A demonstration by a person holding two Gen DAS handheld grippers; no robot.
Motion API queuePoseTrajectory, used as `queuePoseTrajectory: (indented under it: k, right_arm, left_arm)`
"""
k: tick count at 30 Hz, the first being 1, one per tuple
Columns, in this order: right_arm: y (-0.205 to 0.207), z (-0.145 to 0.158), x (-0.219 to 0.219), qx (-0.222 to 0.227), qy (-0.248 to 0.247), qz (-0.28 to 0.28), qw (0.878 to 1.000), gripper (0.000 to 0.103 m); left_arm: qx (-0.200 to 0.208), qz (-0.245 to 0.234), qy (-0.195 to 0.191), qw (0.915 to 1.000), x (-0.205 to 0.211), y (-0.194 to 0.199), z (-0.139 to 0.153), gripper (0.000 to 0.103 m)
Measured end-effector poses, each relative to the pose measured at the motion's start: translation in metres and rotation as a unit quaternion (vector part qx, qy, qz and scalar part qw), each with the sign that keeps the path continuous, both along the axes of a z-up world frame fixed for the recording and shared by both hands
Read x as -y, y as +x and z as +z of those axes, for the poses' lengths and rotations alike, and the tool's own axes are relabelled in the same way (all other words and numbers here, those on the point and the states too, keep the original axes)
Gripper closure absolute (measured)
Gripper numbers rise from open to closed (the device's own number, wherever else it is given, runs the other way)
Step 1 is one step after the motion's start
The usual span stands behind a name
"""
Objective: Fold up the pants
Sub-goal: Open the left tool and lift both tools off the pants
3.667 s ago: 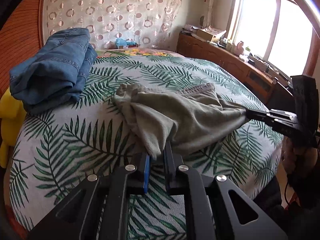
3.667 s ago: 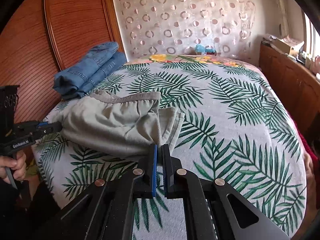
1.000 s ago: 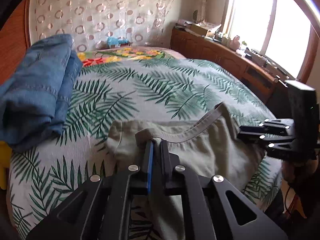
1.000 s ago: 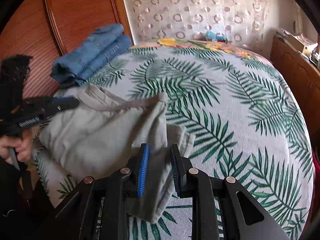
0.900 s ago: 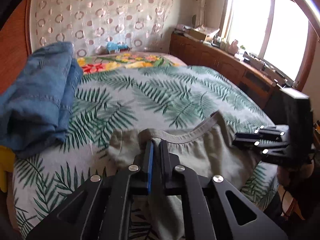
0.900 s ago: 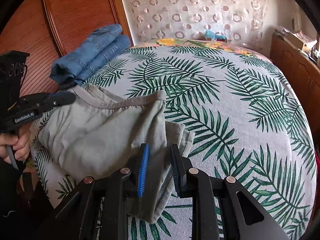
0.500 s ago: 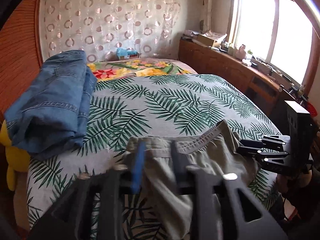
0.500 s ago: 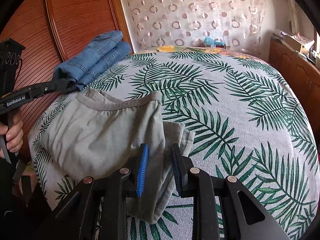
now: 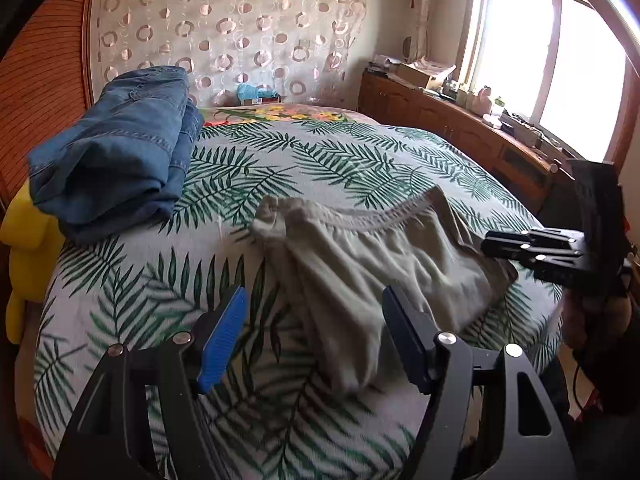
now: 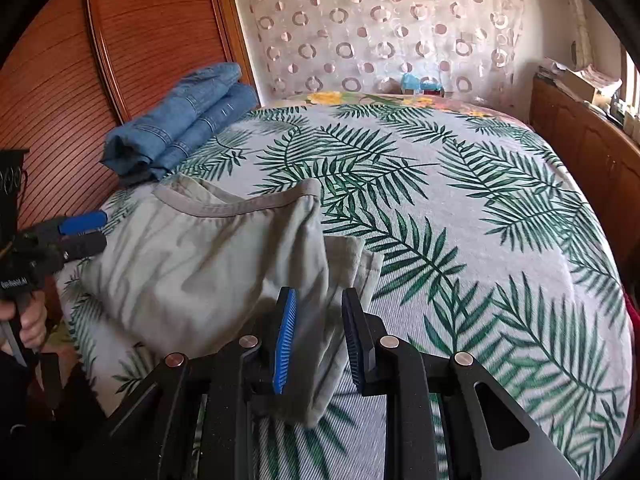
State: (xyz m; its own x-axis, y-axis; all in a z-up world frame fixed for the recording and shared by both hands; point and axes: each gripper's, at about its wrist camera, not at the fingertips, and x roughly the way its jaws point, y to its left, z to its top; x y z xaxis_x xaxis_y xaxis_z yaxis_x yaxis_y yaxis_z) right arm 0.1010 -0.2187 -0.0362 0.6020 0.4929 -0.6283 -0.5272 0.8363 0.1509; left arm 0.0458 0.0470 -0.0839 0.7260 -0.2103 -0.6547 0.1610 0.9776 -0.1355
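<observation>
A bed (image 9: 360,160) with a palm-leaf cover fills both views, with a wooden panel along one side and a curtain with a ring pattern behind it. Folded blue jeans (image 9: 116,156) lie at the far corner by the wooden panel, well apart from your grippers. The grey pants (image 10: 200,264) lie bunched on the near part of the bed, waistband toward the far side, with one folded edge draped toward you. Your left gripper (image 9: 312,340) has just been opening: its jaws now stand wide apart, with a fold of the pants lying on the bed between them, and neither pad presses on the cloth. Your right gripper (image 10: 316,340) has its jaws partly apart on either side of the pants' near edge; the cloth runs between the pads, but the pads do not clamp it. In the right wrist view, your left hand (image 10: 28,320) grips the handle of the left gripper at the picture's left edge, beside the pants.
</observation>
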Motion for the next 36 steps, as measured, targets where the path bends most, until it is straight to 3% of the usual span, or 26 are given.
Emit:
queuePoseTrajectory:
  k: [2,8,20,22,24,33,36]
  right_arm:
    - [-0.012,0.003,0.004,0.002,0.003,0.008,1.000,0.079]
    - [-0.037,0.004,0.018,-0.004,0.004,0.017,1.000,0.079]
    - [-0.035,-0.007,0.016,-0.019,-0.011,0.019,1.000,0.079]
    - [-0.037,-0.006,0.017,-0.009,-0.019,0.017,1.000,0.098]
    - [-0.040,-0.002,0.021,0.005,-0.027,0.009,1.000,0.100]
    - [-0.047,0.007,0.028,0.007,-0.014,0.010,1.000,0.100]
    - [-0.050,0.015,0.027,0.016,-0.010,0.010,1.000,0.099]
  left_arm:
    - [-0.001,-0.002,0.000,1.0000,0.000,-0.005,-0.001,0.033]
    - [-0.014,-0.001,-0.006,0.9999,-0.003,-0.015,-0.009,0.056]
    - [-0.026,0.005,0.009,0.9996,0.000,-0.014,-0.019,0.058]
    - [-0.029,0.007,0.012,0.9995,0.000,-0.013,-0.022,0.058]
    - [-0.033,0.006,0.011,0.9994,-0.001,-0.012,-0.024,0.058]
    - [-0.025,0.010,0.004,0.9996,-0.001,-0.012,-0.016,0.057]
    - [-0.014,0.009,0.006,0.9998,-0.001,-0.012,-0.009,0.049]
